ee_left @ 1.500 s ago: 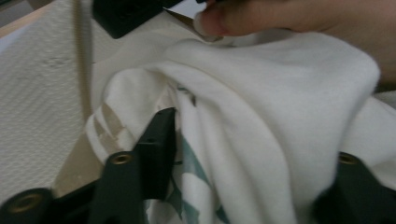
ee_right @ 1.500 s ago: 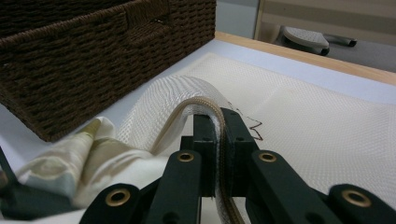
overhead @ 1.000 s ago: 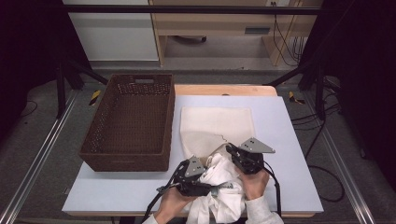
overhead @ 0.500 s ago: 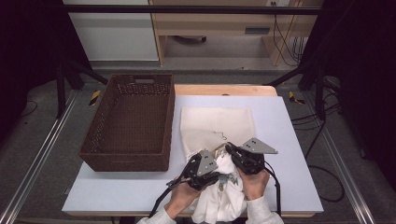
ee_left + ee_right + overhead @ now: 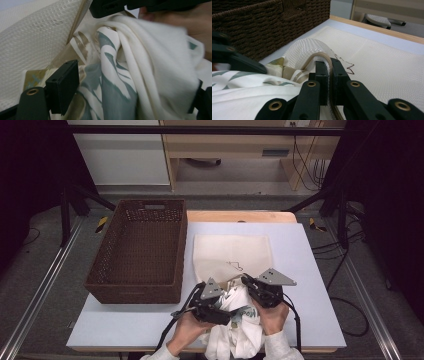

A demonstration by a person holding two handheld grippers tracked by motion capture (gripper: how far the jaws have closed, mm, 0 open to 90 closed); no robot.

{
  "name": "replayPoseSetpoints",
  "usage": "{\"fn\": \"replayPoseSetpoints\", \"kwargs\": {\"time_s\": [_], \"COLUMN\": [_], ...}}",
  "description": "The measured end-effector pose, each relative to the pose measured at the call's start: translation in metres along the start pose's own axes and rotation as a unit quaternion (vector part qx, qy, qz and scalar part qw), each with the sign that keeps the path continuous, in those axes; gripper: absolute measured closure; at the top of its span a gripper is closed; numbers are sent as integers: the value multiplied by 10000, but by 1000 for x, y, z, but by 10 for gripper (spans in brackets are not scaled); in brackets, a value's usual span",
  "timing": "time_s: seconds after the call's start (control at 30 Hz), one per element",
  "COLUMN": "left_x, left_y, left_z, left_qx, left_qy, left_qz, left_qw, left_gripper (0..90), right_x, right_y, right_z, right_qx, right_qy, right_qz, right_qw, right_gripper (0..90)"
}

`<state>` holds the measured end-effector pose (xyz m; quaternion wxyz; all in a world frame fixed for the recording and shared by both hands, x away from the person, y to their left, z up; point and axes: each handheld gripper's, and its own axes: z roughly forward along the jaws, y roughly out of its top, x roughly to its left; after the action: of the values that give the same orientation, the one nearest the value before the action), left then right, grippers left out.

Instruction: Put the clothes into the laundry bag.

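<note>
I'm looking down on the white table [image 5: 125, 330]; the brown wicker basket [image 5: 137, 251] is sitting on its left half, and the cream mesh laundry bag [image 5: 232, 252] is lying flat just beside it, mouth toward me; the white garment with the grey-green print [image 5: 235, 330] is bunching at that mouth, part inside, the rest trailing off the near edge between my wrists.

I'm keeping the right gripper [image 5: 329, 72] clenched on the bag's zipper edge [image 5: 322, 57], lifting the rim into an arch; the left gripper [image 5: 227, 312] has just been opening, and its jaws are now standing released around a fold of the garment [image 5: 150, 65], pads not pressing.

What's worrying me: with the left jaws let go, the hanging part may be heavy enough to drag the cloth back out and off the table; if the right grip slides along the zipper tape, the mouth will collapse on the fold; pushing blind, I could also snag the print fabric on the zipper teeth.

Around me, the basket wall is standing near the left gripper, crowding any outward swing; the two grippers are nearly touching.
</note>
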<state>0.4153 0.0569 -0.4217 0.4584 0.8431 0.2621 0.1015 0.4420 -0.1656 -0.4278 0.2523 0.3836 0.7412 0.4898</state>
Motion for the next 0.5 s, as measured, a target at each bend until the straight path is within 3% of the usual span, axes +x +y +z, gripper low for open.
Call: {"fn": "replayPoseSetpoints", "kwargs": {"time_s": [0.07,0.13,0.27,0.4,0.5], "left_x": [-2,0,8,1,-8], "left_y": [-6,-16,-34,-30,-20], "left_z": [-12,-19,-6,-4,-7], "left_qx": [-29,-77,35,-144,-338], "left_qy": [27,15,-316,103,263], "left_qz": [76,4,-648,-231,27], "left_qw": [10000,10000,9974,9996,9991], "left_gripper": [159,165,338,643,706], "right_x": [0,0,0,2,1], "right_y": [0,-1,-1,-2,-2], "right_z": [0,0,2,3,3], "right_qx": [23,39,59,82,68], "right_qy": [-5,-21,-7,-5,-6], "right_qz": [4,15,45,37,62], "right_qw": [10000,10000,10000,10000,10000], "right_gripper": [861,861,861,861,862]}}
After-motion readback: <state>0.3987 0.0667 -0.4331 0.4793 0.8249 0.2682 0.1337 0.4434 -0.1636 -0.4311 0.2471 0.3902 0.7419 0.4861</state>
